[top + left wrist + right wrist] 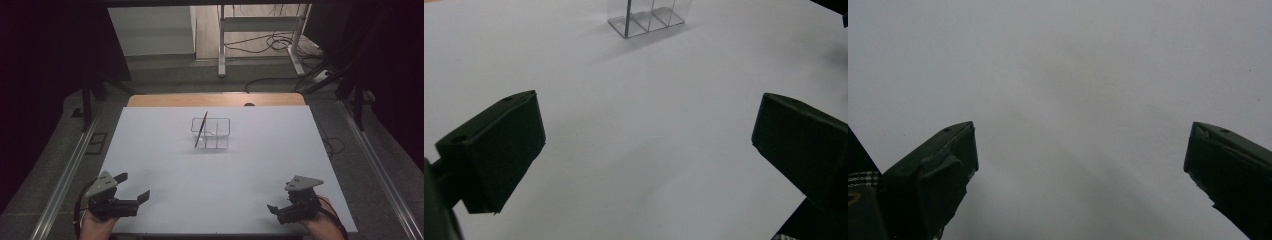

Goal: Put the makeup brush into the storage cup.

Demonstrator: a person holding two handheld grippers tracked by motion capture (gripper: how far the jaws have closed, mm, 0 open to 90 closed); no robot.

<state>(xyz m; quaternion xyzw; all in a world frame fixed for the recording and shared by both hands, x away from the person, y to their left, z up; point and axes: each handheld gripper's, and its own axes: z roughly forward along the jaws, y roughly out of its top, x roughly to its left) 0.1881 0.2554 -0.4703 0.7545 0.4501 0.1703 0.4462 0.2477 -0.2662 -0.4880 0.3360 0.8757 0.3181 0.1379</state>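
A clear plastic organiser (214,133) with several compartments stands on the middle of the white table top (210,180). A thin dark stick (201,129) leans in its left end, tilted to the right at the top. My left gripper (133,186) rests at the near left corner, open, with nothing between its jaws. In the left gripper view the organiser (649,17) lies far ahead of my left gripper (646,112). My right gripper (281,200) sits at the near right corner, open and empty. In the right gripper view my right gripper (1080,132) faces bare white table.
A strip of wooden table edge (215,99) shows beyond the white sheet. Behind the table stands a white metal frame (260,30) with cables on the floor. Metal rails (70,165) run along both sides of the table.
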